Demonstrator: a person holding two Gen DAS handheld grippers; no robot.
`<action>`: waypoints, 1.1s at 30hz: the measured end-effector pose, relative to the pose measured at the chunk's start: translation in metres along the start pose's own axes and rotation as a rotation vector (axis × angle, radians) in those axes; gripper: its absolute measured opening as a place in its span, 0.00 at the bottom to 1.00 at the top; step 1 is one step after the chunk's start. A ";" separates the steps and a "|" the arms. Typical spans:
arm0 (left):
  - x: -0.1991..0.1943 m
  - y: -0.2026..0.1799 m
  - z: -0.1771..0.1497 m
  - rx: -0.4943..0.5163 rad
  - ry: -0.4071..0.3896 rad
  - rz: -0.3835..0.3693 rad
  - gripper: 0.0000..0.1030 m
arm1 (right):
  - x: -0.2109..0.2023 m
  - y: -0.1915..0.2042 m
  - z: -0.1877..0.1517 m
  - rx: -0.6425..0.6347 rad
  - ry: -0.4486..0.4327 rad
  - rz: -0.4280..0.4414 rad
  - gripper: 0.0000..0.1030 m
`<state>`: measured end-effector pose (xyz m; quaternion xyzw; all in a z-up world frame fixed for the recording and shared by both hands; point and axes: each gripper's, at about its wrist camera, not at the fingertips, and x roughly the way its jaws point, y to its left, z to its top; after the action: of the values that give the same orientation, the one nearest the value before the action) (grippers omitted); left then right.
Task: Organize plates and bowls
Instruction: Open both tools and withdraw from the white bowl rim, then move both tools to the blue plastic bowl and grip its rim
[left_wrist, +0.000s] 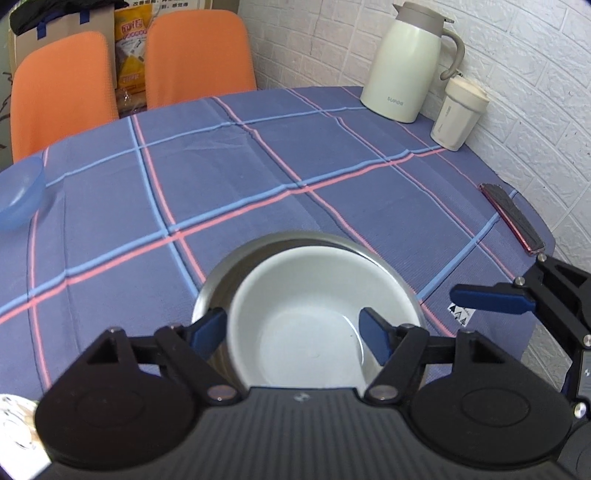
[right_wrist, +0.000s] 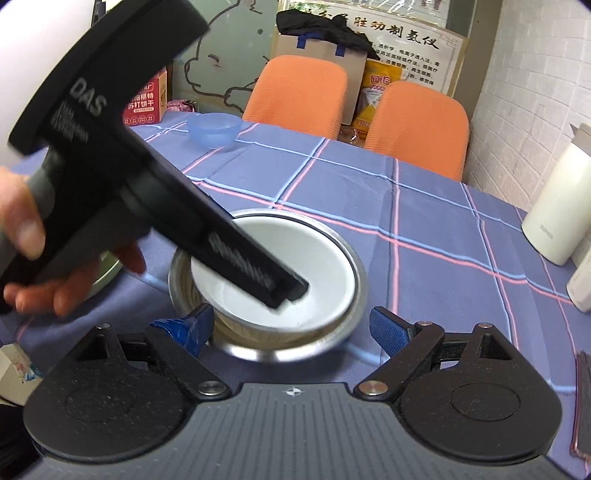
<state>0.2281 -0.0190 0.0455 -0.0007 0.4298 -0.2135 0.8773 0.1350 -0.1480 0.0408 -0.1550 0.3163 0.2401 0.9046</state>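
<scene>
cream thermos jug (left_wrist: 406, 62) beside a lidded cup (left_wrist: 460, 112); two orange chairs (right_wrist: 417, 125) behind.

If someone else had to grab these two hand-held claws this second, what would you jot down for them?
Left gripper: open, its fingers straddling the near rim of the white bowl; no grip visible.
Right gripper: open, empty, beside the stack.
White bowl is nested in the steel bowl on the tablecloth.
Blue bowl sits alone at the far edge.
Left to do: probably stack the blue bowl with the others.
</scene>
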 end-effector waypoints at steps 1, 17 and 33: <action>-0.005 0.001 0.000 -0.002 -0.010 0.000 0.71 | -0.003 -0.001 -0.003 0.007 -0.003 0.000 0.76; -0.053 0.057 -0.001 -0.133 -0.108 0.136 0.71 | -0.024 0.004 0.008 0.138 -0.147 0.064 0.76; -0.079 0.141 -0.019 -0.242 -0.144 0.253 0.71 | 0.029 0.029 0.061 0.205 -0.125 0.148 0.76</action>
<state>0.2242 0.1417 0.0670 -0.0674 0.3849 -0.0479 0.9193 0.1697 -0.0880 0.0641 -0.0226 0.2926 0.2816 0.9136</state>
